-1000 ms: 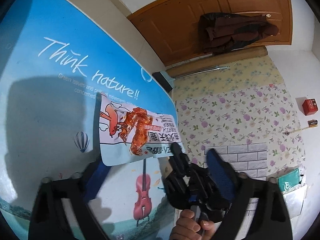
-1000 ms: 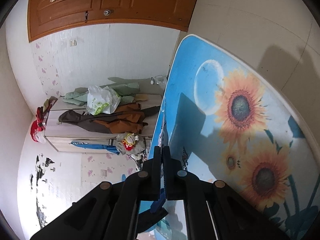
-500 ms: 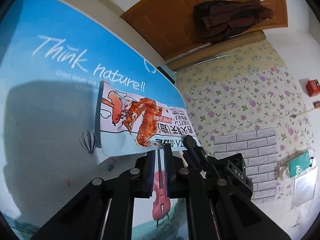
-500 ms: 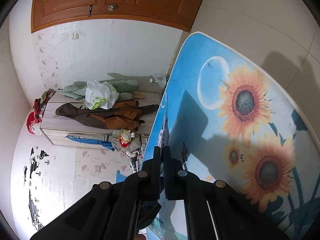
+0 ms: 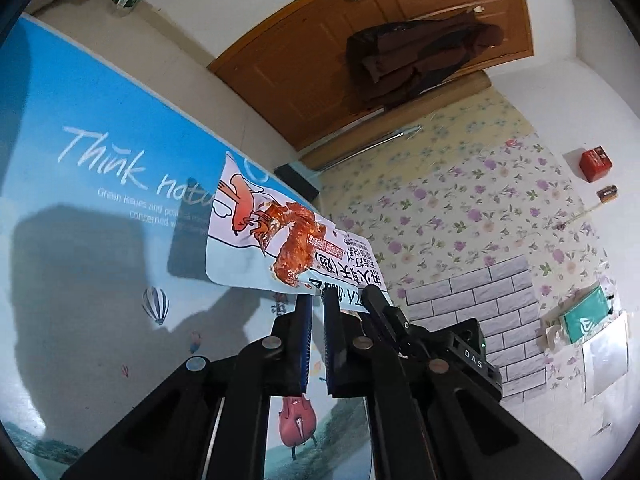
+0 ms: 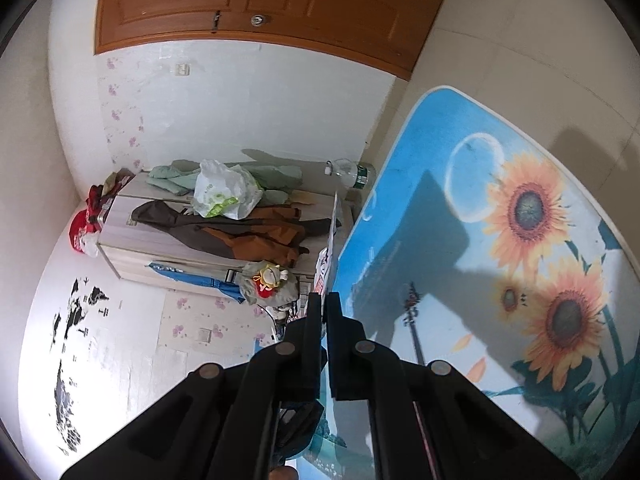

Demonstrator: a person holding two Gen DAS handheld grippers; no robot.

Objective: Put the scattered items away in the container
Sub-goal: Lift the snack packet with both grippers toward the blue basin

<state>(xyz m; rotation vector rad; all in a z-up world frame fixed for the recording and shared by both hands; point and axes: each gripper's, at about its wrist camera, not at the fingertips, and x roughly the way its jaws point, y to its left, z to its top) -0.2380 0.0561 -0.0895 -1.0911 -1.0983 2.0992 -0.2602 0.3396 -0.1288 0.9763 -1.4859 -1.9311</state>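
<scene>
Snack packet now pinched at its near edge by both grippers, lifted clear of the blue mat.

Left gripper, wide a second ago, clamped narrow on the packet's lower edge; right gripper just beside it, fingers together on the same edge, seen edge-on in its own view with the packet a thin upright sliver. Packet tilted and higher than before, shadow thrown on the mat. Probably a two-handed hold ahead of carrying. No container in sight, so drop-off place cannot be told.
</scene>
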